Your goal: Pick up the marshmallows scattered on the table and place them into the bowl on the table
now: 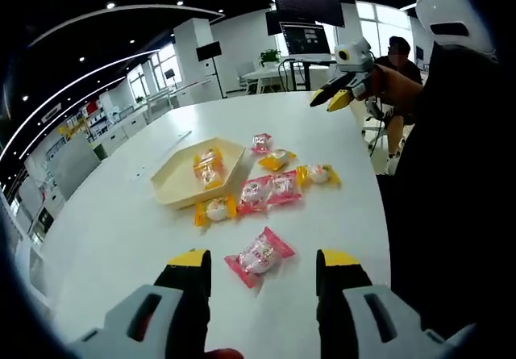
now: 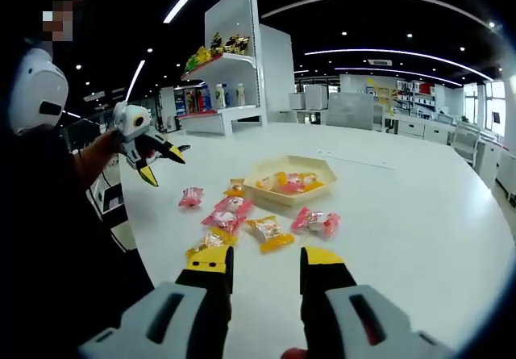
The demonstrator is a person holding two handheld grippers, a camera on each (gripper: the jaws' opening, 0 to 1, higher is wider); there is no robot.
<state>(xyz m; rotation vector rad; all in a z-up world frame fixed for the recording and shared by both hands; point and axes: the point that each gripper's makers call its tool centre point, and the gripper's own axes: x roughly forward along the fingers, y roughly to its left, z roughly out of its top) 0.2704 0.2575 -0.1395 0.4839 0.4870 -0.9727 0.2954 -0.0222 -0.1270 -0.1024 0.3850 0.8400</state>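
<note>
A broad white desk (image 1: 322,133) is sitting in a bright open office with shelving behind. The left tongs (image 1: 262,264) are hanging released, holding nothing, a pink marshmallow packet (image 1: 260,256) lying on the desk between their tips. The right tongs (image 2: 262,262) are also gaping, empty, near a yellow packet (image 2: 211,242). The bowl (image 2: 324,188), already holding some packets, is sitting beyond the scattered marshmallows (image 1: 270,189), with bare desk spreading around.

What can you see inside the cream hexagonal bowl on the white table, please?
The cream hexagonal bowl holds yellow-orange wrapped marshmallows and a pink wrapped marshmallow. Its near wall hides the bottom in the right gripper view.
</note>
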